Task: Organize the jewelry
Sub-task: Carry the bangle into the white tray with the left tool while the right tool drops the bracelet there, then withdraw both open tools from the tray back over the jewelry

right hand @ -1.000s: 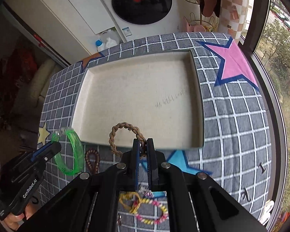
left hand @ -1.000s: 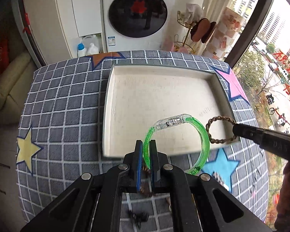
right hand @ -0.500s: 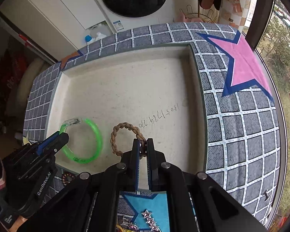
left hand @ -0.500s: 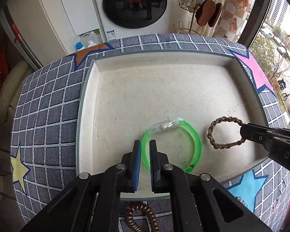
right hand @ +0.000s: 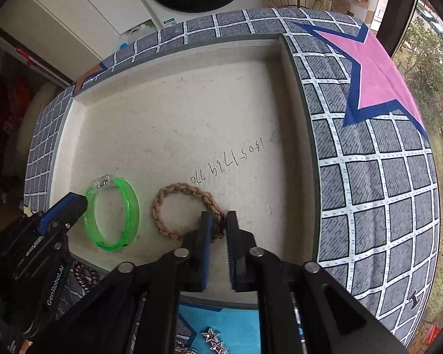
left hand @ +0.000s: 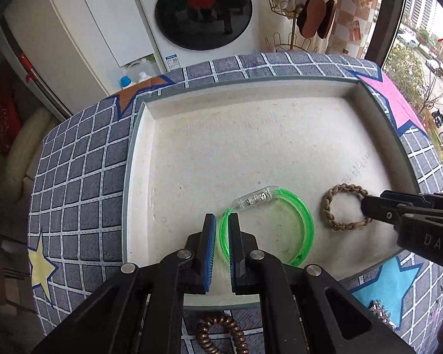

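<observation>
A cream tray (left hand: 127, 177) sits on a checked cloth with stars. Near its front wall a green bangle (left hand: 307, 221) with a clear clasp lies on the floor of the tray. My left gripper (left hand: 221, 218) is shut on the bangle's near-left rim. To the right of the bangle lies a tan braided bracelet (right hand: 174, 190), flat on the floor. My right gripper (right hand: 218, 216) straddles the bracelet's near-right end. Its jaws are opening, and a gap shows between the pads and the braid. The right gripper (left hand: 366, 203) also shows in the left wrist view, beside the braided bracelet (left hand: 327, 206).
A copper coil bracelet (left hand: 218, 333) lies on the cloth just in front of the tray. Sparkly star pieces (right hand: 212, 339) rest on a blue star patch near the front right. Behind the table stands a washing machine (left hand: 203, 8). A window runs along the right.
Both grippers came down from over the tray's near rim onto its floor with the bangle and the braided bracelet. The right jaws have parted off the braid.
</observation>
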A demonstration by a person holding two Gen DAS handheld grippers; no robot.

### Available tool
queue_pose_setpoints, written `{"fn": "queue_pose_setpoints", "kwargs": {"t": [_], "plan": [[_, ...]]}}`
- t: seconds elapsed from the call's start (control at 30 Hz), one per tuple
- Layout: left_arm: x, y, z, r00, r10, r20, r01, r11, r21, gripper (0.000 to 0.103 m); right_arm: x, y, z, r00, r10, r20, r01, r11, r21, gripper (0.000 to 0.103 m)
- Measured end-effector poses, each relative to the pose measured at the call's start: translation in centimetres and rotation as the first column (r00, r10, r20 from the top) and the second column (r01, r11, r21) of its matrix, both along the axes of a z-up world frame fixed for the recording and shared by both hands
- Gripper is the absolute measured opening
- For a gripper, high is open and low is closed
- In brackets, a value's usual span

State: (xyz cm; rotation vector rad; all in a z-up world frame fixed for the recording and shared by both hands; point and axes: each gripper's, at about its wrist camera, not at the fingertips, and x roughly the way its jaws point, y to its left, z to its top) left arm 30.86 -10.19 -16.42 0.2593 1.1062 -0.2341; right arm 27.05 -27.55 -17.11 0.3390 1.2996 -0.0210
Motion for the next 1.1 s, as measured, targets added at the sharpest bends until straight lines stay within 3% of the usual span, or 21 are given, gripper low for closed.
{"fn": "queue_pose_setpoints", "kwargs": {"t": [0.03, 0.17, 0.2, 0.23, 0.27, 0.33, 0.47, 0.63, 0.8, 1.1], "plan": [[-0.1, 0.1, 0.3, 1.0, 0.001, 0.005, -0.001, 1.0, -0.008, 0.019, -0.1, -0.1, 0.3, 1.0, -0.007, 0.012, 0.007, 1.0, 0.015, 0.042], [-0.5, 0.8, 1.6, 1.0, 0.011, 0.021, -0.01, 0.999, -0.047, 0.021, -0.8, -0.3, 2.0, 0.998, -0.016, 0.055, 0.014, 0.999, 0.045, 0.043], [-0.8, 1.0, 1.9, 1.0, 0.013, 0.026, -0.011, 0.998, -0.055, 0.031, -1.0, -0.4, 2.4, 0.998, -0.016, 0.064, 0.012, 0.999, 0.049, 0.043], [-1.0, 1.3, 2.3, 0.999, 0.014, 0.03, -0.012, 0.998, -0.062, 0.081, -1.2, -0.4, 2.9, 0.997, -0.016, 0.075, 0.012, 0.999, 0.053, 0.043], [-1.3, 1.5, 2.6, 0.999, 0.026, 0.036, -0.024, 0.998, -0.054, 0.103, -1.5, -0.4, 3.5, 0.996, -0.017, 0.086, 0.012, 0.998, 0.057, 0.043], [-2.1, 1.8, 3.5, 0.995, 0.034, 0.097, -0.029, 0.998, -0.051, 0.103, -2.1, -0.5, 4.4, 0.994, -0.022, 0.104, 0.015, 0.998, 0.069, 0.044], [-4.0, 2.6, 4.6, 0.994, 0.016, 0.105, -0.01, 0.998, -0.057, 0.103, -3.7, -0.2, 6.1, 0.99, -0.032, 0.134, 0.021, 0.996, 0.086, 0.048], [-7.0, 5.0, 5.5, 0.995, 0.049, 0.092, -0.043, 0.997, -0.065, 0.103, -5.3, 0.7, 7.4, 0.987, -0.045, 0.155, 0.03, 0.995, 0.099, 0.079], [-10.1, 7.8, 4.9, 0.992, 0.105, 0.072, -0.104, 0.994, -0.023, 0.103, -8.1, 1.0, 7.8, 0.989, -0.046, 0.144, 0.032, 0.994, 0.102, 0.081], [-14.8, 10.6, 1.8, 0.991, 0.118, -0.061, -0.119, 0.993, -0.015, 0.103, -13.8, 1.9, 6.9, 0.995, -0.049, 0.086, 0.041, 0.995, 0.087, 0.081]]}}
